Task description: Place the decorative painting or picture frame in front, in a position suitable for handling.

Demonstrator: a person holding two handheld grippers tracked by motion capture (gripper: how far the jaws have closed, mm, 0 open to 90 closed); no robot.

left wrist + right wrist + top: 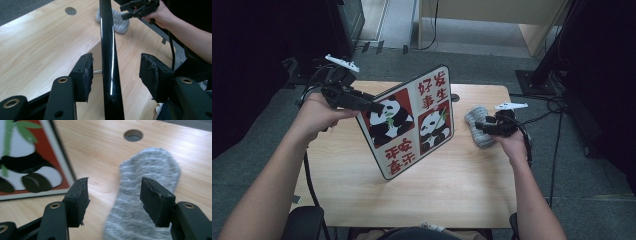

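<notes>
Okay, high view: the left gripper is sitting at the upper left edge of the panda board, which is standing tilted on its lower corner on the desk. Board is a flat panel with a black rim, two panda pictures on red and white squares, and red characters. The right gripper is hovering over the grey sock lying at the desk's right side, near the board but apart from it.

Left gripper view: the board's glossy black edge is running up between the jaws, which are standing spread, pads clear of it on both sides, so nothing is pinching it. The person's other hand and gripper are showing far off near the sock.

Right gripper view: jaws are standing wide apart, nothing between the pads; the sock is lying flat beneath them, the board's panda corner at left.

Handling: board is looking stiff, thin and fairly light, the rim slick, so it is likely slipping or toppling unless clamped squarely on the edge, well in from the corner. Sock is looking soft and limp, light; pinching a fold mid-length should be holding best.
</notes>
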